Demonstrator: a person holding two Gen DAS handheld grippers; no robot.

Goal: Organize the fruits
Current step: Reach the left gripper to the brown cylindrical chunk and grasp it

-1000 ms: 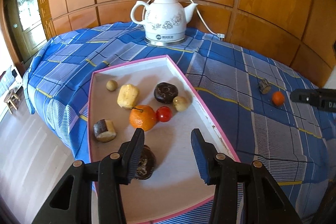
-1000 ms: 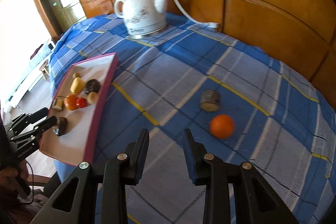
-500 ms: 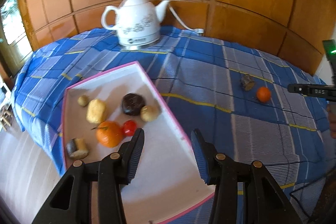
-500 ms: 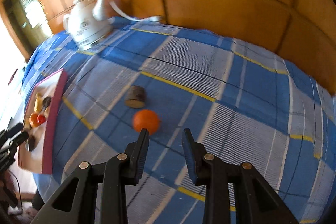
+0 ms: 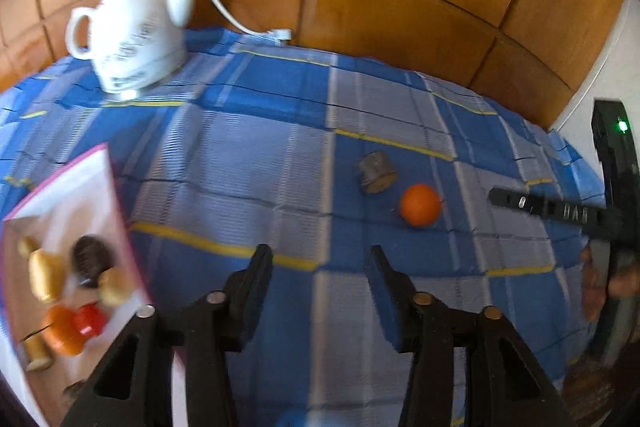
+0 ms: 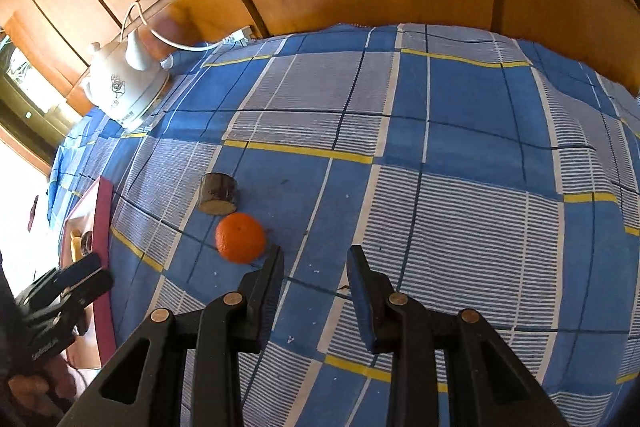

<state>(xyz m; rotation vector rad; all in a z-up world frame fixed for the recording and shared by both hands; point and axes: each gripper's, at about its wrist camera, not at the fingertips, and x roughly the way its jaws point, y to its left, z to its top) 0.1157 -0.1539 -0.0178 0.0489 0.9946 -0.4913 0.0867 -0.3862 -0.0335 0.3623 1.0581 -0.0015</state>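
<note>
A small orange [image 6: 240,237] lies on the blue checked cloth just left of my right gripper [image 6: 314,255], which is open and empty. A brown stub-shaped piece [image 6: 218,193] lies just beyond the orange. Both show in the left wrist view, the orange [image 5: 420,205] and the stub [image 5: 376,173], ahead and to the right of my open, empty left gripper [image 5: 318,257]. A pink-rimmed white tray [image 5: 120,195] at the left holds several fruits, among them an orange [image 5: 64,335] and a red one [image 5: 90,319].
A white kettle [image 5: 132,39] with a cord stands at the back left of the table against the wooden wall panels. The tray's pink edge [image 6: 102,223] shows at the left in the right wrist view. The right gripper [image 5: 560,213] shows at the right edge.
The left gripper has swung right, off the tray and over the cloth. The right gripper has come close to the orange, which now lies beside its left finger.
</note>
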